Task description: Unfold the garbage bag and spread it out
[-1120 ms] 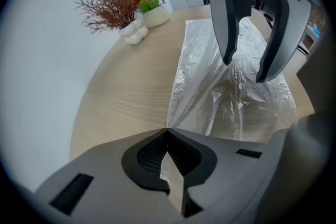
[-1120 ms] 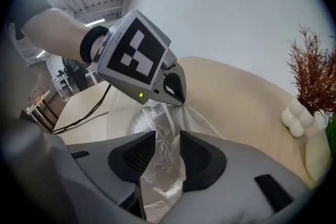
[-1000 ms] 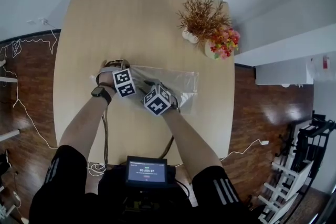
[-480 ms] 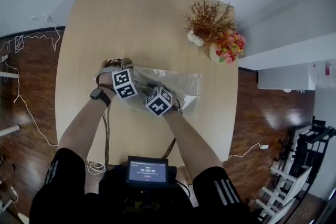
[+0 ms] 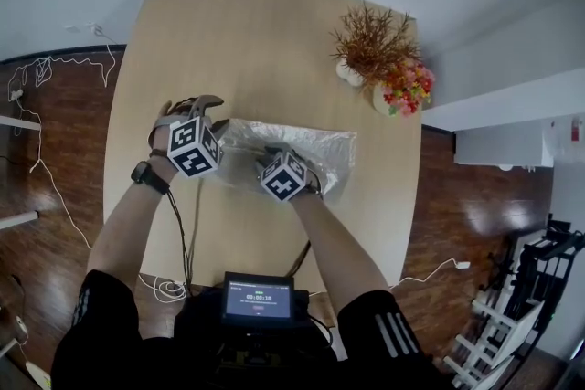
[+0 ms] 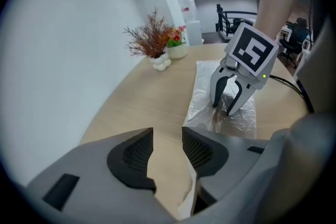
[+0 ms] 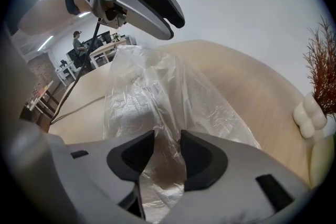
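Observation:
A translucent garbage bag [image 5: 306, 146] lies crumpled and partly spread on the wooden table [image 5: 238, 32]. My right gripper [image 5: 274, 152] is shut on a raised fold of the bag [image 7: 168, 113], which runs between its jaws. My left gripper [image 5: 203, 103] hovers above the bag's left end. Its jaws have just been opening and stand apart, with bare table showing between them [image 6: 167, 136]. In the right gripper view the left gripper [image 7: 157, 13] hangs open above the plastic. The left gripper view shows the right gripper [image 6: 228, 105] pinching the bag [image 6: 226, 76].
A dried plant in a white vase [image 5: 370, 41] and a pot of colourful flowers [image 5: 404, 89] stand at the table's far right corner. A cable [image 5: 187, 233] runs over the near table edge. A small screen [image 5: 259, 299] sits at the person's waist.
My left gripper has let go of the bag's left end, opened, and lifted up and to the left. The right gripper stays in place on the bag.

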